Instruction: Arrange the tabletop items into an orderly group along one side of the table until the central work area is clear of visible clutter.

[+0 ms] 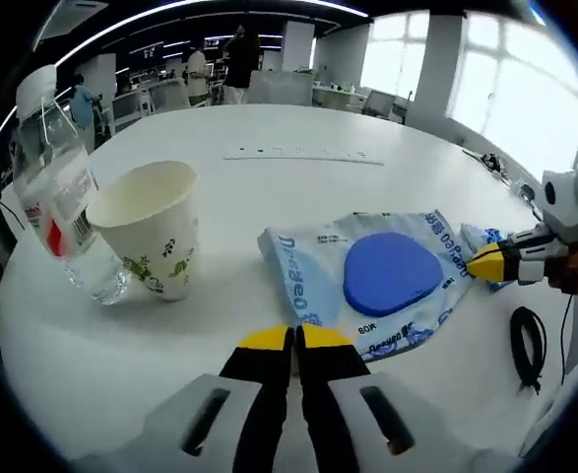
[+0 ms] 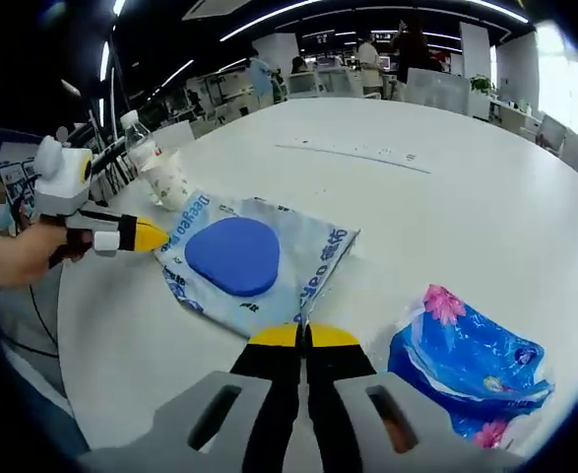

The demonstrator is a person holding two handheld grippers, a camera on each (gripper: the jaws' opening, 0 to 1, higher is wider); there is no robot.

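Clutter is what I judge still sits across the middle of the white desk (image 1: 298,128), so the tidying looks barely begun. My count: one clear water bottle (image 1: 57,187), one paper cup (image 1: 151,232) printed with green leaves, one pale blue-lettered packet (image 1: 367,281) with a solid blue oval on it, one blue floral pouch (image 2: 471,360), and one black coiled cable (image 1: 527,345).

In the left gripper view, the bottle and cup stand touching each other, ahead and to the left of my left claw (image 1: 294,338); that pair reads as the start of a group near the desk's edge. The packet lies just ahead and to the right of the same claw. The cable rests further right, near the rim.

In the right gripper view, the floral pouch lies just right of my right claw (image 2: 303,336), well apart from bottle and cup, and the packet lies directly ahead of it.

Both claws have their yellow tips pressed together with nothing between them. Seen from the left gripper view, the right claw's tip meets the packet's far edge; whether it pinches the wrapper I cannot tell.

What I reckon is left: packet, pouch and cable all need bringing over beside the bottle and cup.
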